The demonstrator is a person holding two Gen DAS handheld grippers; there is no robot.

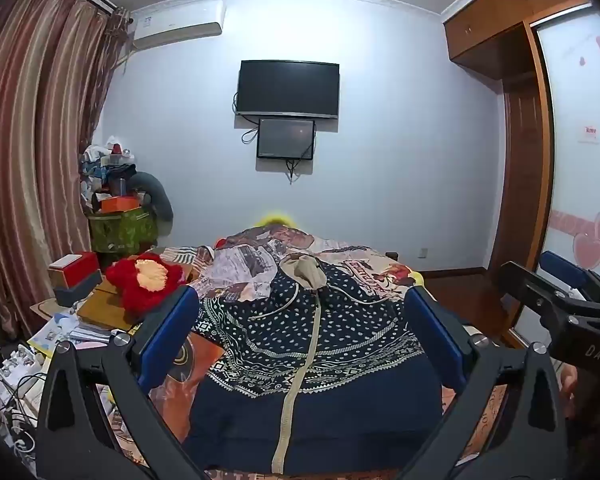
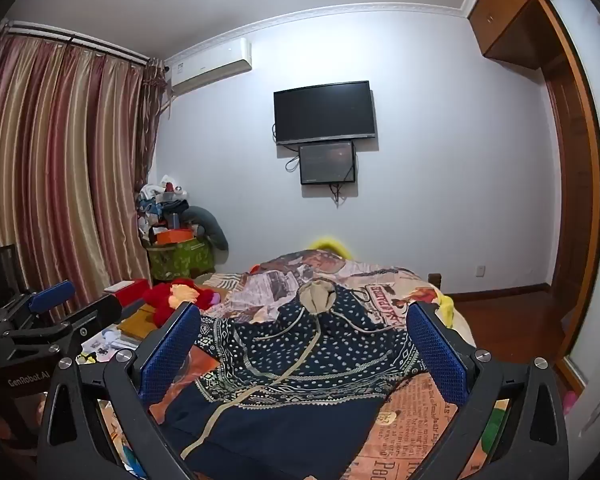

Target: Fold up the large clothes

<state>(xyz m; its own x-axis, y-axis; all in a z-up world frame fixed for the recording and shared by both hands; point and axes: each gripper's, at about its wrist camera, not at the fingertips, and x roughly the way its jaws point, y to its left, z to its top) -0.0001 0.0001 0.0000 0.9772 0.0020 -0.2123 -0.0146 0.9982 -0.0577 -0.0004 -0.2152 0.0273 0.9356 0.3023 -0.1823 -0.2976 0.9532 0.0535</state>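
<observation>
Left claw (image 1: 302,336), right claw (image 2: 304,346): both jaws wide apart, nothing between pads, hovering over near edge of bed (image 2: 416,412).

Navy patterned zip hoodie (image 1: 312,340) lies spread flat on bed, hem at near edge, beige hood (image 1: 304,270) toward far edge, zip closed. No fold visible: task looks unstarted; sleeves and body all left to fold.

Containers: beyond bed's far left corner, green box (image 1: 122,230) piled with orange box and clutter; contents otherwise unclear.

Hoodie (image 1: 316,360) hem cut off at btm edge; yellow thing (image 1: 275,218) behind bed mostly hidden.
</observation>
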